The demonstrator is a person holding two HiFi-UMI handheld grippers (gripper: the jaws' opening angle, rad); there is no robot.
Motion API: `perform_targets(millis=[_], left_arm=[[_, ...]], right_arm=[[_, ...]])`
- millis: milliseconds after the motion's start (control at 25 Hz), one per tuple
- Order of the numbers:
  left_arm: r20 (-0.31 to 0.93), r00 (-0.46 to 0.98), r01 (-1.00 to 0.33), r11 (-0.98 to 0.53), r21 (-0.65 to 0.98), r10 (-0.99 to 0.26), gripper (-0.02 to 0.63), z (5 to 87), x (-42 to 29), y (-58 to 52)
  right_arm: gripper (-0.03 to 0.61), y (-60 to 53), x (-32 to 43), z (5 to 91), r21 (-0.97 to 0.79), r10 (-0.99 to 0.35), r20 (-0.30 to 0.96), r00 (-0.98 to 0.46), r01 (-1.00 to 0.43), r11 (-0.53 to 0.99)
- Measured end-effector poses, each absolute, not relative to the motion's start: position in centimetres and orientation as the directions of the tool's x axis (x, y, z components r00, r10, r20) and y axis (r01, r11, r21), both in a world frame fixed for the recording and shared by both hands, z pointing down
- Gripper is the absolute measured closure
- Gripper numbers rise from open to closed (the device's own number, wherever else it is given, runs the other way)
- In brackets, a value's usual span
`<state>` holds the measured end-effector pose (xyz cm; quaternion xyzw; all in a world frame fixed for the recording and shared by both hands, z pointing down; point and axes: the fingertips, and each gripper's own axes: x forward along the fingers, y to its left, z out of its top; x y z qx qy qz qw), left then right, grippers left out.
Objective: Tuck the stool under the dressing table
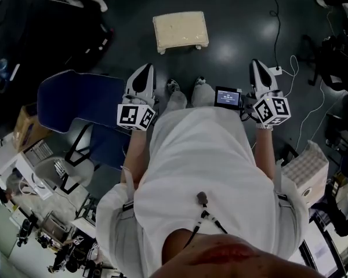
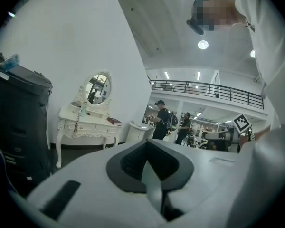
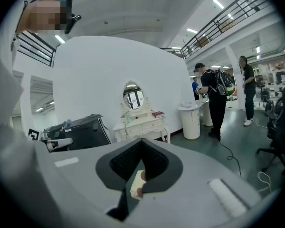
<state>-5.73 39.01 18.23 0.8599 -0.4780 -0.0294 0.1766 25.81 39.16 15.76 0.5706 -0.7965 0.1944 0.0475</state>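
Note:
The cream cushioned stool [image 1: 180,31] stands on the dark floor ahead of my feet, apart from both grippers. My left gripper [image 1: 144,69] and right gripper [image 1: 256,65] are held level at either side of my body, both shut with nothing held. In the left gripper view, beyond the shut left gripper [image 2: 149,165], the white dressing table [image 2: 88,123] with its oval mirror stands against the white wall. The right gripper view shows the same dressing table [image 3: 141,121] past the shut right gripper [image 3: 141,164], and a sliver of the stool [image 3: 134,188] below the jaws.
A blue chair [image 1: 75,100] sits close on my left, with a black case [image 1: 40,28] beyond it. Cables [image 1: 276,16] trail over the floor at the right. A carton [image 1: 310,169] stands at my right. A white round pedestal [image 3: 192,120] and people [image 3: 216,103] are right of the dressing table.

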Motion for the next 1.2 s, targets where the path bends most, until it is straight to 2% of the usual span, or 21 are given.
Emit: perform_targets(millis=[360, 600, 920, 1200], left_arm=[[0.186, 0.452, -0.866, -0.380, 0.326, -0.872, 0.606, 20.8, -4.4, 34.2], [0.195, 0.382, -0.896, -0.310, 0.316, -0.904, 0.606, 20.7, -2.5, 30.8], [0.188, 0.358, -0.908, -0.294, 0.298, -0.915, 0.606, 20.8, -1.2, 26.3], [0.264, 0.388, -0.902, -0.306, 0.303, -0.883, 0.606, 25.9, 1.5, 22.5]], right_arm=[[0.570, 32.5, 28.7, 20.9, -0.307, -0.834, 0.365, -0.413, -0.899, 0.311], [0.571, 25.8, 30.5, 22.3, -0.298, -0.796, 0.353, -0.491, -0.866, 0.402], [0.571, 17.7, 31.7, 22.6, -0.266, -0.774, 0.341, -0.533, -0.845, 0.464], [0.571, 10.7, 36.3, 27.2, -0.213, -0.767, 0.397, -0.504, -0.864, 0.456]])
